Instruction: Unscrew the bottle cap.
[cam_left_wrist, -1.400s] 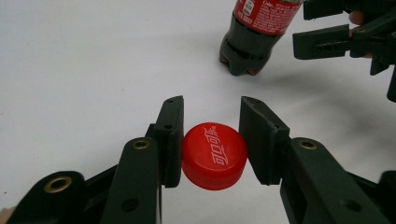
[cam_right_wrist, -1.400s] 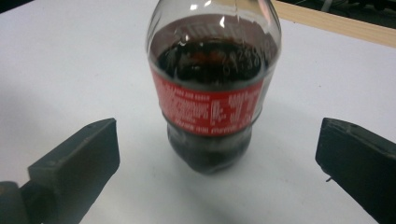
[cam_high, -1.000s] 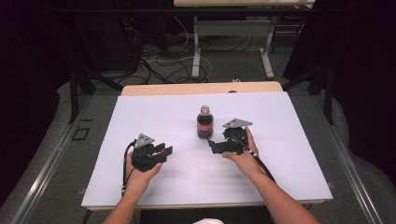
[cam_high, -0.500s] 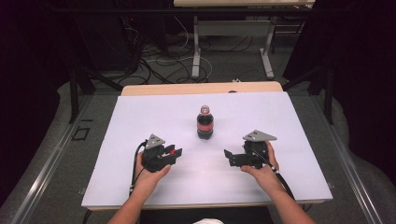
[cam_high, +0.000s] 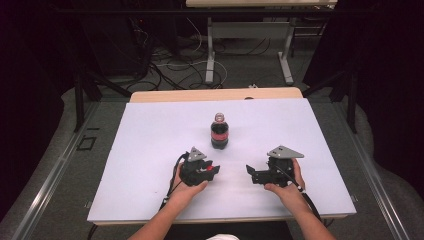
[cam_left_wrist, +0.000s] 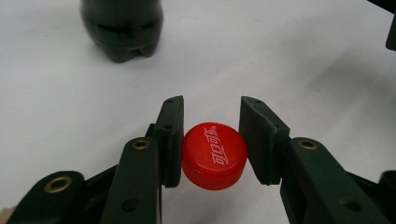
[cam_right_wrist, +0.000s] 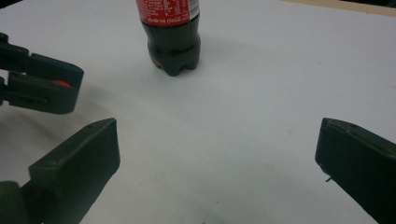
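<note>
The small dark plastic cola bottle with the red label (cam_high: 219, 132) is standing upright just above the centre of the high view, on the white rectangular surface (cam_high: 150, 135), and its neck is looking bare at the top. The round red ribbed plastic cap (cam_left_wrist: 214, 155) is sitting between the two black jaws in the left gripper view, low in the middle of that frame, so the unscrewing part of the work appears done. What seems left, judging from this, is either setting the cap down on the surface or bringing it back to the bottle; the pictures are not deciding which.

The left claw (cam_high: 213, 170), lying below and a little left of the bottle in the high view, is grasping the cap: one jaw is pressing against the cap's left side, while the other is standing right at its right side with at most a hair of a gap, so the hold is looking light rather than tight. The cap's printed top is facing the camera.

The right claw (cam_high: 249, 172), lower right of the bottle in the high view, is gaping wide and holding nothing; in the right gripper view its jaws are standing at the two lower corners with bare surface between them, and the bottle's base (cam_right_wrist: 173, 51) is sitting well apart, at the top centre.
</note>
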